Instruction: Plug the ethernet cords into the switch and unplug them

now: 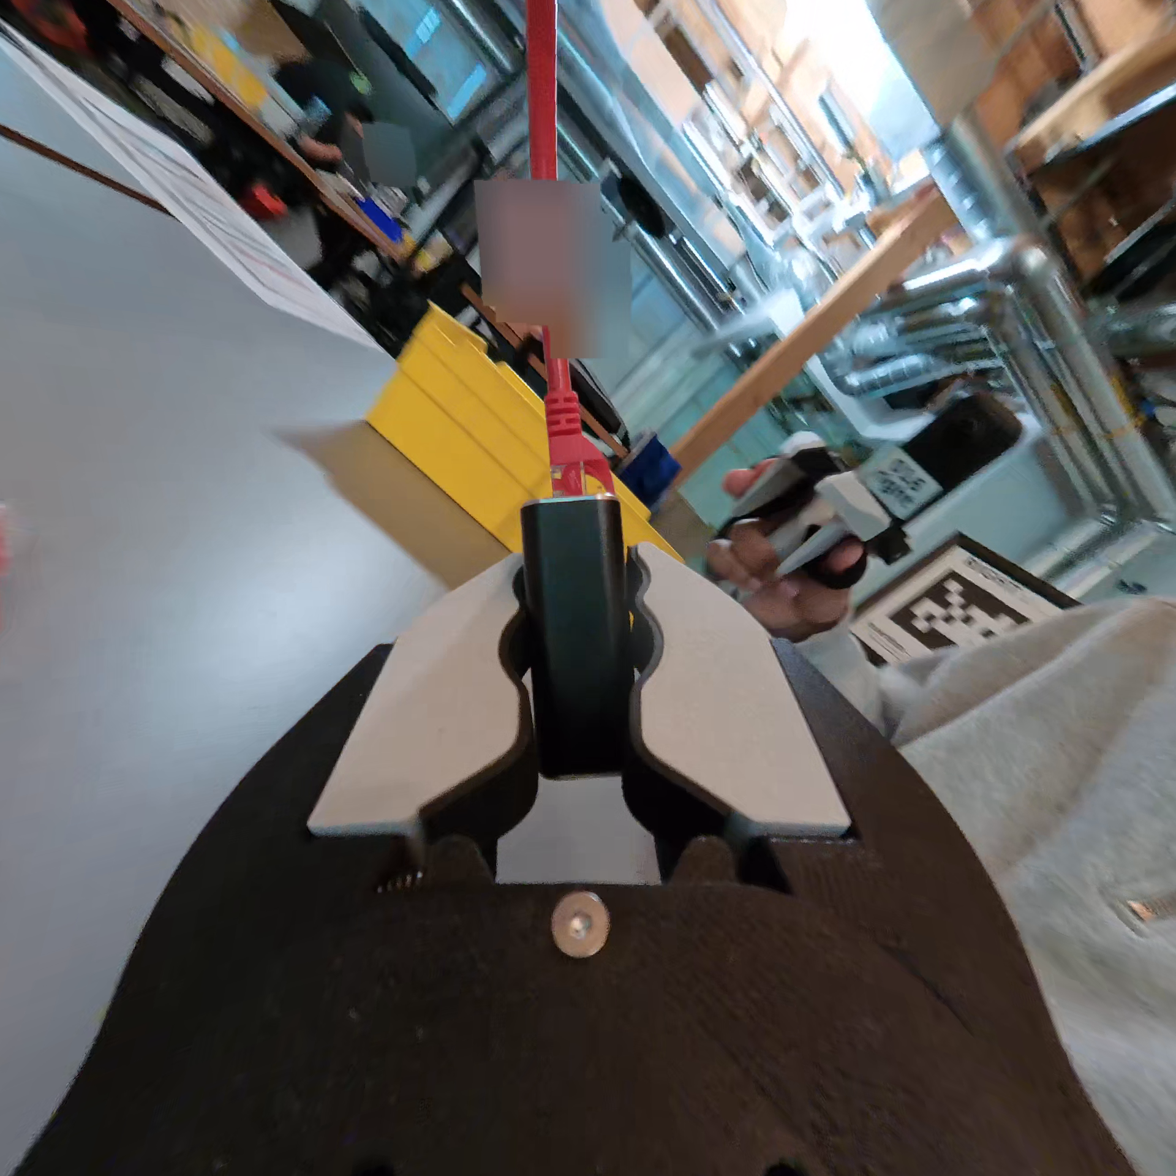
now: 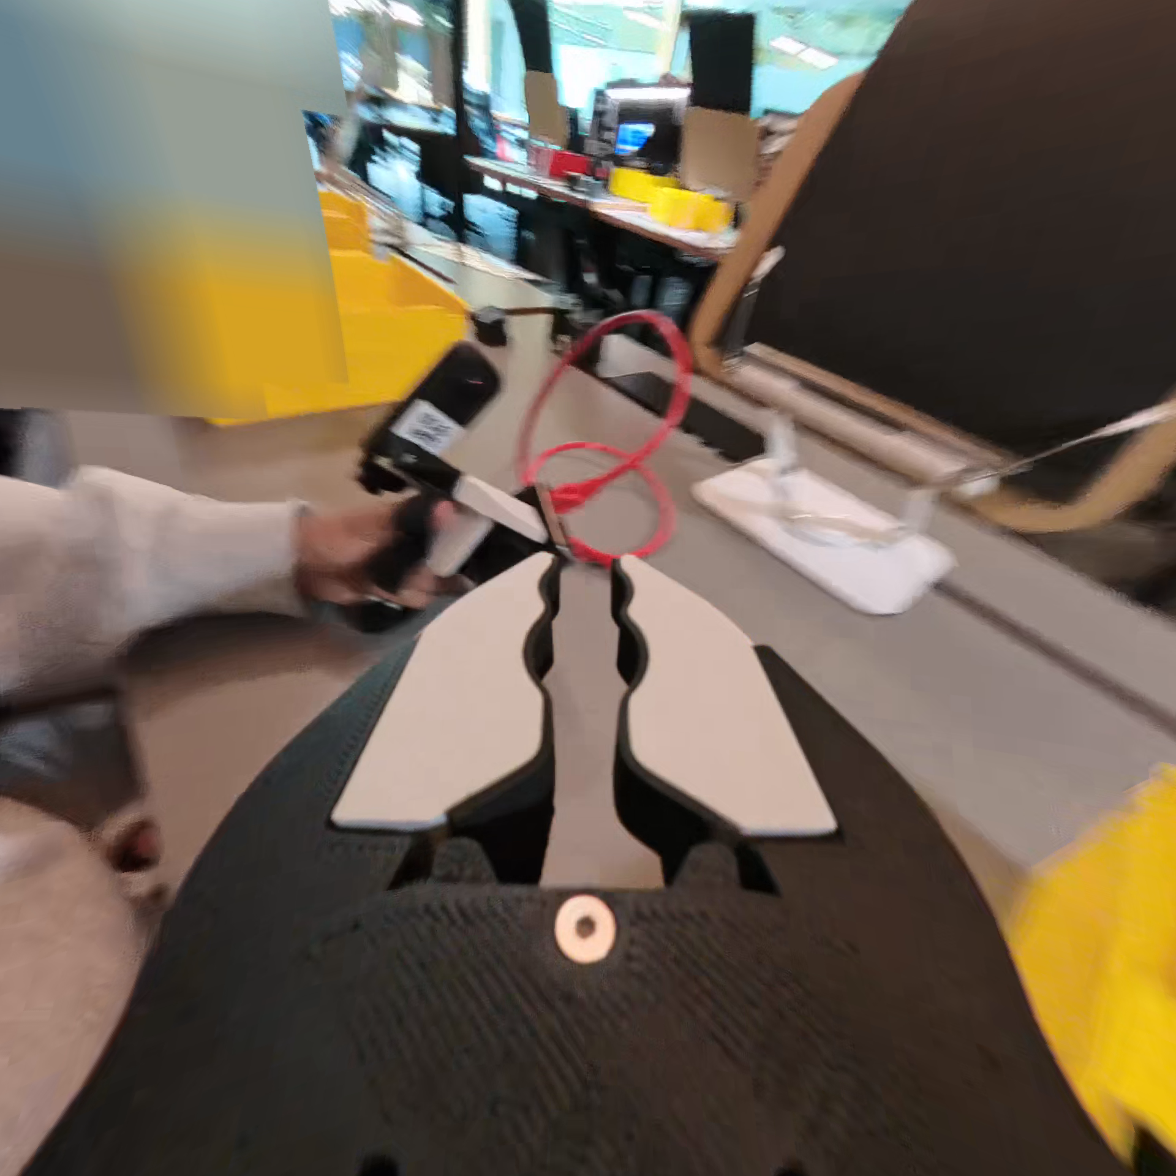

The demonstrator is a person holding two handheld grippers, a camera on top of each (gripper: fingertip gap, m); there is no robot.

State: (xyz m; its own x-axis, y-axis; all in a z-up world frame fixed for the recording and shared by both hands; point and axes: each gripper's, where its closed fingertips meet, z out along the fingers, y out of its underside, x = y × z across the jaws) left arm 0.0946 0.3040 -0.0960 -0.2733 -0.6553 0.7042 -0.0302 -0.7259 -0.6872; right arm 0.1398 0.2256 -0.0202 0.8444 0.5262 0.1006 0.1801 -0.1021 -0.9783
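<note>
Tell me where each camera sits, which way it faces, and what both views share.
Left wrist view: sits behind the left gripper, looking along its fingers, tilted; the gripper clamps the black switch with a red cord plugged into its end; the person's right hand and a pale sleeve show.
Right wrist view: sits behind the right gripper, open and holding nothing, looking across the table at the left gripper; a pale sleeve shows at left.
Shared: switch, red cord, yellow bins, and each view catches the other gripper.
</note>
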